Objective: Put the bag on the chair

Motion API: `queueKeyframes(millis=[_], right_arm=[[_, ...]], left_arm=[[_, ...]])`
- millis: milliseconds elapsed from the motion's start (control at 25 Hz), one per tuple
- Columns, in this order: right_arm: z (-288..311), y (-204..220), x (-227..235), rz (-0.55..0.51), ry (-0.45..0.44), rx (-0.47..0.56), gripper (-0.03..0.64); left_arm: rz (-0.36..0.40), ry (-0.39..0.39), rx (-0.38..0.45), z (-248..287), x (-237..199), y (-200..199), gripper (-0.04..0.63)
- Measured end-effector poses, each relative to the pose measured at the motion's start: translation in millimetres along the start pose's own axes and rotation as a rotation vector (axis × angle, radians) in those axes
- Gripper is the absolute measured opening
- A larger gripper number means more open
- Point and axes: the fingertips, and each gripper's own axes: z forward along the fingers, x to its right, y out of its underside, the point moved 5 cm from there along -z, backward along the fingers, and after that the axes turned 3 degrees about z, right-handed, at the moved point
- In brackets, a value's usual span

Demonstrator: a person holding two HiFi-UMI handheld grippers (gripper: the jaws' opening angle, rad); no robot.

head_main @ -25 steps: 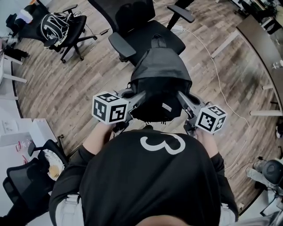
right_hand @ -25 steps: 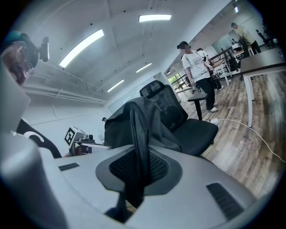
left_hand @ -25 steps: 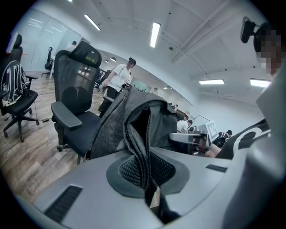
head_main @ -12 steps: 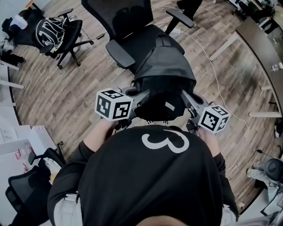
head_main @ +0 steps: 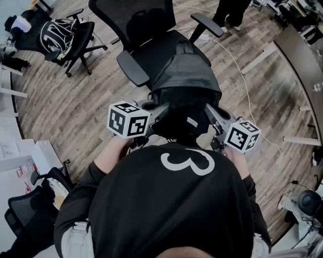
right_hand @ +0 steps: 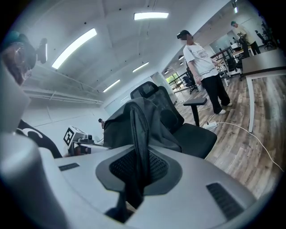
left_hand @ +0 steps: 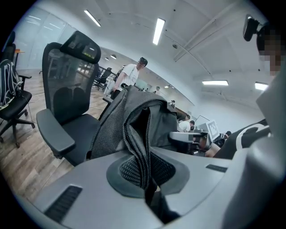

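Observation:
A black backpack (head_main: 185, 83) hangs between my two grippers, in front of a black office chair (head_main: 146, 50), and its top overlaps the seat's front edge in the head view. My left gripper (head_main: 162, 108) is shut on a strap and zip edge (left_hand: 138, 147) of the bag's left side. My right gripper (head_main: 208, 109) is shut on a black strap (right_hand: 139, 152) on the right side. The chair's backrest (left_hand: 67, 85) and seat (right_hand: 196, 136) stand just behind the bag (left_hand: 111, 125) (right_hand: 120, 123). Whether the bag touches the seat I cannot tell.
A second office chair (head_main: 68, 33) draped with a black-and-white garment stands at the far left. A person (head_main: 229, 12) stands beyond the chair on the wooden floor. A white cable (head_main: 248, 95) runs along the floor at the right, by a desk (head_main: 303, 55). Another chair (head_main: 22, 214) is at my lower left.
The bag and both grippers have moved a little forward towards the chair, which now fills more of the head view. A person's legs have come into view at the top.

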Motion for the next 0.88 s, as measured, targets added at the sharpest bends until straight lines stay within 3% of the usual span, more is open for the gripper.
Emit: queueKeyframes(millis=[680,880], right_arm=[[90,-119,111,-0.048,-0.157,-0.146,0.051],[108,-143,136,-0.088,-0.199,-0.171,0.049]], left_arm=[[-0.14,-0.154,0.076,91,-64,-92,0.021],[-0.148,-0.208,0.106,113,-75,-111,0.021]])
